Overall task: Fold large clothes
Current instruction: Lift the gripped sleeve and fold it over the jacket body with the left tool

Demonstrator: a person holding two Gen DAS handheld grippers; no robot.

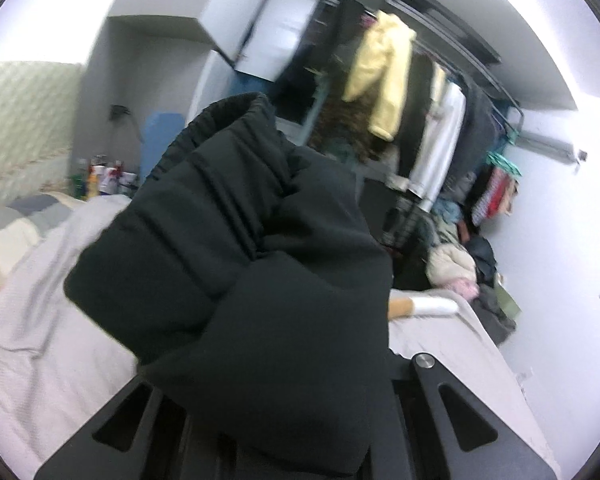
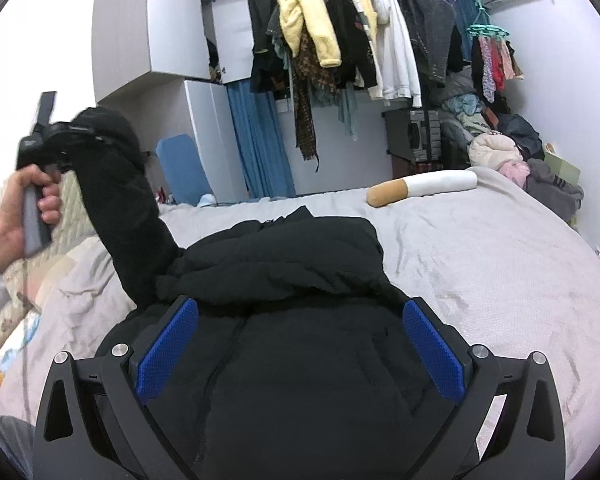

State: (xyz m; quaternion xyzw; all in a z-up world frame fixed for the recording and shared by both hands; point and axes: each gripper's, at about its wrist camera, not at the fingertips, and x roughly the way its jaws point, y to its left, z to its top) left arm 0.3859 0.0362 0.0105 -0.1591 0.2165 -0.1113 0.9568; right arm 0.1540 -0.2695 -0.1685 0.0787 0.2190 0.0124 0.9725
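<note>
No brand, label or writing can be read in either view. The task's thing is a black padded jacket (image 2: 292, 280) of smooth quilted cloth with soft puffy sections; its body lies in a heap on the bed with a pale grey, slightly wrinkled cover (image 2: 480, 264), and one sleeve (image 2: 124, 208) is lifted up from the heap at the left side. The left gripper (image 2: 66, 132), a black tool held by a person's hand (image 2: 16, 216), is clamped on the end of this sleeve; in the left wrist view the sleeve (image 1: 236, 248) fills the middle of the picture, its ribbed elastic cuff (image 1: 220, 114) points upward, and the cloth hides the fingertips, so the jaws are nearly together with the sleeve pinched between them. The right gripper (image 2: 300, 344) stands wide above the jacket body, and its blue pads (image 2: 168, 348) with a fine dotted rubber texture are far apart and do not press the cloth. On the far part of the bed lies a long round pillow shaped like a cigarette, white with a tan end (image 2: 424, 186). Behind the bed a metal rail with hanging clothes (image 2: 356, 40) carries a fluffy pale yellow jacket (image 2: 308, 20), and blue curtains (image 2: 260, 140) hang below a grey cupboard (image 2: 152, 28).
</note>
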